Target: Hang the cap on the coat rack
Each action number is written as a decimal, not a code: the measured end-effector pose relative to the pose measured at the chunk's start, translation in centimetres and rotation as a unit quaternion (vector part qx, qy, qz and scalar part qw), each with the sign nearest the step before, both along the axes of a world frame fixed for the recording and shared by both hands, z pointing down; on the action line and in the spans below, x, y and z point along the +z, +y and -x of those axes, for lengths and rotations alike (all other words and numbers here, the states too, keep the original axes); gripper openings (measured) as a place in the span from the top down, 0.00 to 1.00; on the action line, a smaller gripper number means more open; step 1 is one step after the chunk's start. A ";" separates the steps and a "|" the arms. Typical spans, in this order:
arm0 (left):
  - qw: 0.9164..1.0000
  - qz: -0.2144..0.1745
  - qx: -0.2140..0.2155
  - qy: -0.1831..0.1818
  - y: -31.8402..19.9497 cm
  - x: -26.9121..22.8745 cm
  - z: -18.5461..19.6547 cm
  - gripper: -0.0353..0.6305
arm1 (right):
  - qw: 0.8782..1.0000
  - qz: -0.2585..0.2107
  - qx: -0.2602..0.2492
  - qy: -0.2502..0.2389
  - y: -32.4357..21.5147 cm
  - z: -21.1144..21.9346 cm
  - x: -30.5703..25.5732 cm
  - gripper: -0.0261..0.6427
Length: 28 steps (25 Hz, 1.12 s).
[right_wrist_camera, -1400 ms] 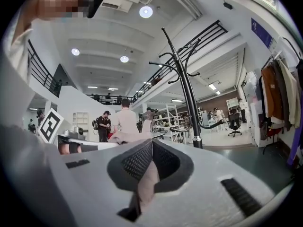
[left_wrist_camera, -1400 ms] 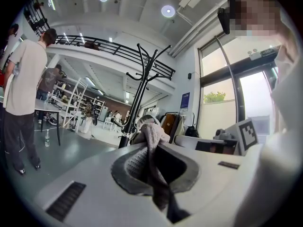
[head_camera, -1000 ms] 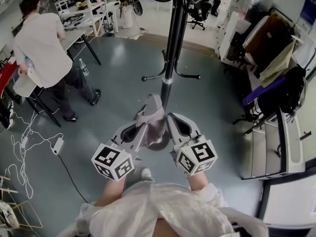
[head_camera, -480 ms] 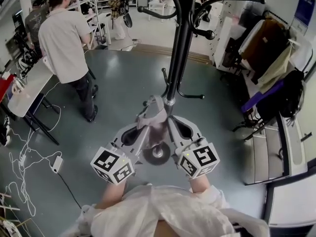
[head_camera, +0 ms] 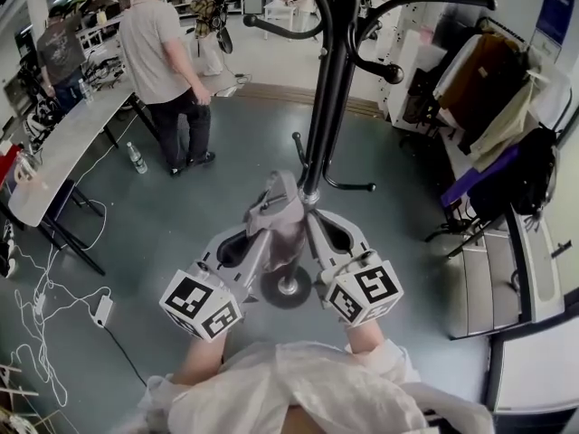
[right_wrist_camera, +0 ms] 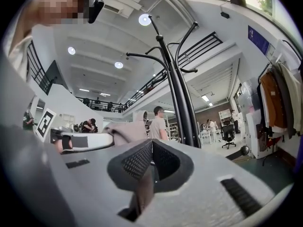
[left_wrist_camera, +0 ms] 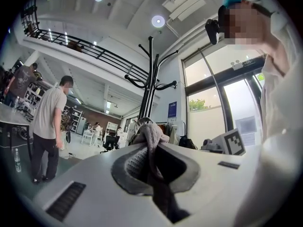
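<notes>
A grey cap [head_camera: 279,213] hangs bunched between my two grippers, just in front of the black coat rack pole [head_camera: 321,107]. My left gripper [head_camera: 256,235] is shut on the cap's left side, and cap cloth [left_wrist_camera: 150,141] shows pinched in its jaws [left_wrist_camera: 152,149]. My right gripper [head_camera: 313,228] is shut on the other side, with cloth [right_wrist_camera: 142,186] caught between its jaws [right_wrist_camera: 151,144]. The rack's curved hooks [head_camera: 380,7] stand above the cap. In the right gripper view the coat rack [right_wrist_camera: 177,89] rises close ahead, and the cap [right_wrist_camera: 125,132] lies to the left.
The rack's round base [head_camera: 288,289] sits on the floor under my grippers. A person [head_camera: 167,52] stands at the back left beside a long table [head_camera: 63,152]. Cables and a power adapter [head_camera: 101,310] lie on the floor at left. Bags and clothes [head_camera: 507,125] crowd the right side.
Both grippers have moved forward and slightly up with the cap, closer to the rack pole. The person at left has walked toward the back of the room.
</notes>
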<state>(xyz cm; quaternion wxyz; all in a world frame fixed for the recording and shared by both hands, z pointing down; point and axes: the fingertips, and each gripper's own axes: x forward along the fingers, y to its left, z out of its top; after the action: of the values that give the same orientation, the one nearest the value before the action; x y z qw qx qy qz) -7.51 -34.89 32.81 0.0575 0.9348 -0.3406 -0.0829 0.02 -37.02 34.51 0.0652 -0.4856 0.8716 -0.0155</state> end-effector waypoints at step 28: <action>0.998 -0.028 -0.056 -0.015 -3.4 -2.5 -2.7 0.91 | 0.999 -0.024 -0.042 0.015 -4.4 -4.0 -3.7 0.96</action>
<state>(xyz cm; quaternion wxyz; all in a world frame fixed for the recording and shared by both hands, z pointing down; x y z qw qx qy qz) -4.76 -38.26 30.33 0.0214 0.9167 -0.3905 -0.0815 4.04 -41.47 30.78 0.0632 -0.4472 0.8921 0.0104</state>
